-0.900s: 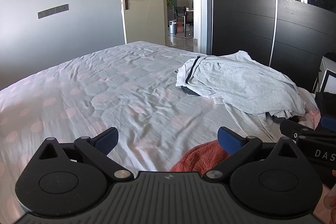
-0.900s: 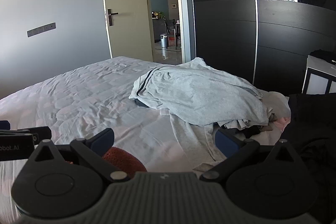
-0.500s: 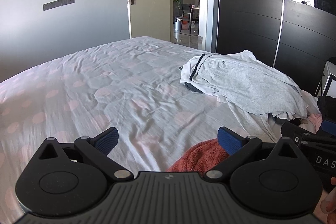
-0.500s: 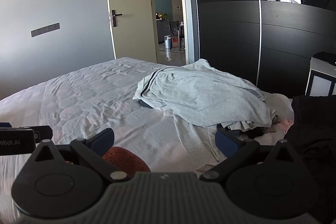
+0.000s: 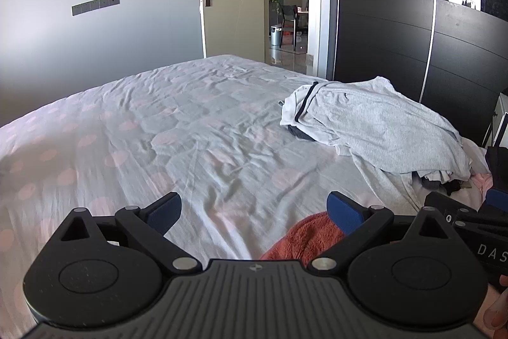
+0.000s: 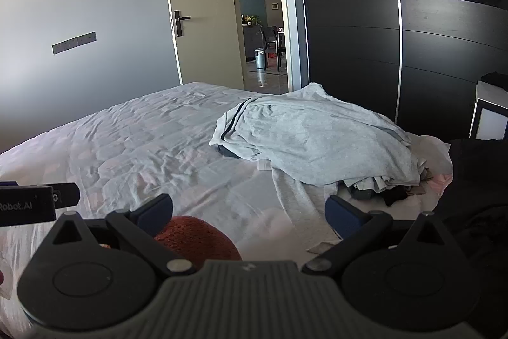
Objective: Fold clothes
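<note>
Grey garment (image 6: 317, 142) heaps on far right part of bed (image 5: 158, 132), over smaller dark and pale clothes. Lies ahead and right of left gripper (image 5: 254, 208); nearly straight ahead of right gripper (image 6: 249, 208), so right hand nearer. Pile's long axis runs from far-left collar end toward near right. Rust-red towel (image 5: 304, 235) sits just under both grippers. Both jaws spread wide, nothing between them. Against earlier frames: views sit higher, pile lower in picture; clothes unmoved.
</note>
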Tool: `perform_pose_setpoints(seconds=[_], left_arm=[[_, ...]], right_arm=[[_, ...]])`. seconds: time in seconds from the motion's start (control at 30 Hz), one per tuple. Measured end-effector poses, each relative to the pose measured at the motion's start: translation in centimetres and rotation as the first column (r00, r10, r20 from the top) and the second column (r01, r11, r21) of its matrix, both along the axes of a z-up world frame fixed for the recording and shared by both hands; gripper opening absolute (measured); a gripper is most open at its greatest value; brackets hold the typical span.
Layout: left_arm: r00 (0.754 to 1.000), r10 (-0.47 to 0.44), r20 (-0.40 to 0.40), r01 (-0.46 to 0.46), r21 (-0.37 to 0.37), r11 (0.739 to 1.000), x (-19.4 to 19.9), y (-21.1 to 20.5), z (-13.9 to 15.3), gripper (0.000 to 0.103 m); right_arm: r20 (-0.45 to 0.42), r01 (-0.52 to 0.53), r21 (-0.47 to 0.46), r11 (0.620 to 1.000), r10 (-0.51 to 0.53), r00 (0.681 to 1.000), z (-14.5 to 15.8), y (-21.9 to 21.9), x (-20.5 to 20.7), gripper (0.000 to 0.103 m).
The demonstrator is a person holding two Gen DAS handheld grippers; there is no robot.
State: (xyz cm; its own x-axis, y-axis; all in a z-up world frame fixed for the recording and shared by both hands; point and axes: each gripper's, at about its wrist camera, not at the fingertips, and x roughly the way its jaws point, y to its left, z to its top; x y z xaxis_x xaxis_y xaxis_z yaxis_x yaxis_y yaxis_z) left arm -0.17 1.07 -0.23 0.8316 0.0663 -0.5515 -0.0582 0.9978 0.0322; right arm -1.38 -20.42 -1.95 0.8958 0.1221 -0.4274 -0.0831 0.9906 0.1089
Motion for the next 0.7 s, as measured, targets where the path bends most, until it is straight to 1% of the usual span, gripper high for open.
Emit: perform_pose_setpoints(seconds=[0.13, 0.27, 0.53, 0.7], left_arm=[[1.0, -0.005, -0.007, 0.006, 0.022, 1.0, -0.09, -0.22, -0.23, 0.103], [1.0, 0.014, -0.016, -0.014, 0.034, 0.999, -0.01, -0.06, -0.29, 0.103], [0.999, 0.037, -0.02, -0.037, 0.026, 0.999, -0.09, 0.38, -0.39, 0.103], [0.999, 0.036, -0.026, -0.035, 0.018, 0.999, -0.06, 0.5, -0.39, 0.103]], right_arm=[[0.001, -0.008, 0.001, 1.0, 0.008, 1.0, -0.02, 0.15, -0.12, 0.103], [-0.002, -0.018, -0.003, 1.0, 0.018, 1.0, -0.04, 0.29, -0.17, 0.103], [-0.02, -0.047, 0.004, 0.999, 0.047, 0.999, -0.17, 0.32, -0.06, 0.103], [-0.022, -0.056, 0.004, 0.998, 0.056, 0.998, -0.19, 0.37, -0.13, 0.103]])
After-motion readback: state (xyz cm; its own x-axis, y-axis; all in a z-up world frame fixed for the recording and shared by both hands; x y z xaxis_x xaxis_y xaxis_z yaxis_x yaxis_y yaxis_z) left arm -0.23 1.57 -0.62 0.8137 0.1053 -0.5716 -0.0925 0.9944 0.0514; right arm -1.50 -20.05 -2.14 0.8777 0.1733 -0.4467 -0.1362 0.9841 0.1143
